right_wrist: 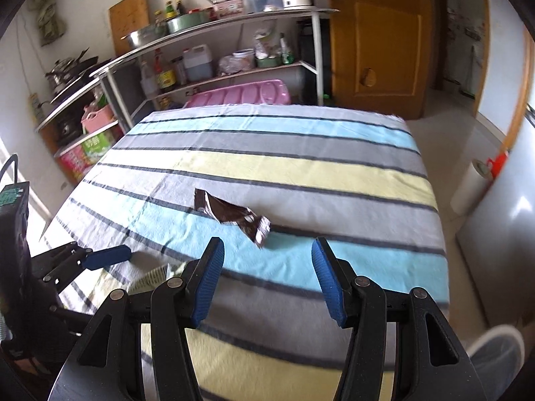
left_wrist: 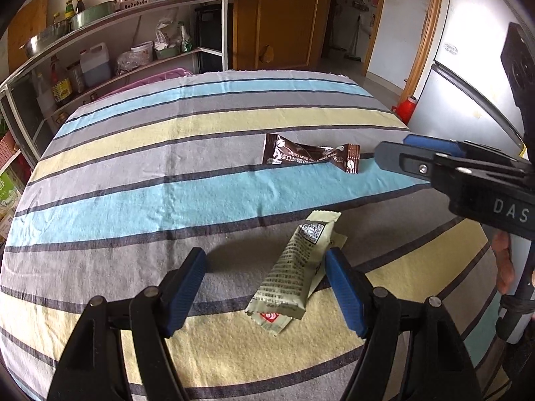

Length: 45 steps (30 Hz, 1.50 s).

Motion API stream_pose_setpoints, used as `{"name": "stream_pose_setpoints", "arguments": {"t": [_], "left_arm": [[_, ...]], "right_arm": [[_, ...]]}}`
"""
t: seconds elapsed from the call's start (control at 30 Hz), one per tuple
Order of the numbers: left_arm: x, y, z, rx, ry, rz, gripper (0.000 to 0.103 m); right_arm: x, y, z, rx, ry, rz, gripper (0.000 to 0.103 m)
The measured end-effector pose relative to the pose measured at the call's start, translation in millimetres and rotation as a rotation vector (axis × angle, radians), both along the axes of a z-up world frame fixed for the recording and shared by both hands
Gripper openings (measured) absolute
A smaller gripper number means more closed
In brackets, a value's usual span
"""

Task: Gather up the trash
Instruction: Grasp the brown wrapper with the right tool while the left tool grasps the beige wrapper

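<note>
the left claw (left_wrist: 265,289) hung spread wide just above the pale green wrapper (left_wrist: 294,269), which lay flat on the striped cloth (left_wrist: 133,200) covering the table, nearer the claw's right pad than its left. the right claw (right_wrist: 267,277) was likewise spread and holding nothing, aimed at the brown wrapper (right_wrist: 230,215) a little ahead of it on a blue stripe. to take the green one well, the left claw probably needed to shift right to centre the wrapper, drop until the pads brushed the cloth, then pinch across the narrow width; thin foil could slide or the cloth could bunch up. no bin showed in either view. behind the table stood a metal shelf rack (right_wrist: 214,50), a wooden door (right_wrist: 378,40) and a fridge (left_wrist: 468,77).
</note>
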<state>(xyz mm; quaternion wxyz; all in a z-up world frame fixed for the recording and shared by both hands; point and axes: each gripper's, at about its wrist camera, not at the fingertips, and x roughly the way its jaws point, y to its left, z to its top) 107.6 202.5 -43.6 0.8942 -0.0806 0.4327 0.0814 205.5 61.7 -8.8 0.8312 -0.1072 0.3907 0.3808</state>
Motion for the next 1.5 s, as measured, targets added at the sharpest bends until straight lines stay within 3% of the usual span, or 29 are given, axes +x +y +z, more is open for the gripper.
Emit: {"name": "stream_pose_setpoints", "arguments": {"t": [0.27,0.53,0.77,0.87,0.9,0.93,1.0,1.1,1.33,1.5], "left_arm": [[2,1,-1,0.012,-0.001,0.0,0.075],[4,1,-2,-0.002,-0.004,-0.019,0.081],[9,-2,-2,0.019,0.004,-0.02,0.081],[10,-4,-2,0.036,0.01,-0.016,0.079],[10,-4,-2,0.04,0.01,-0.015,0.079],[10,-4,-2,0.04,0.009,-0.014,0.077],[9,-2,-1,0.044,0.008,-0.007,0.072],[8,0,-1,0.047,0.002,0.002,0.062],[4,10,1,0.027,-0.013,0.041,0.032],[1,14,2,-0.007,-0.023,0.05,0.03]], "right_arm": [[17,42,-16,-0.045,0.008,0.158,0.056],[29,60,-36,-0.118,0.026,0.184,0.056],[31,57,-36,-0.103,0.029,0.177,0.055],[32,57,-34,-0.108,0.021,0.166,0.05],[32,57,-34,-0.111,0.015,0.159,0.044],[31,56,-34,-0.11,0.013,0.157,0.034],[31,55,-33,-0.104,0.015,0.153,0.026],[30,54,-33,-0.101,0.016,0.155,0.021],[19,53,-31,-0.11,-0.024,0.158,0.02],[17,44,-29,-0.073,0.006,0.15,0.02]]}}
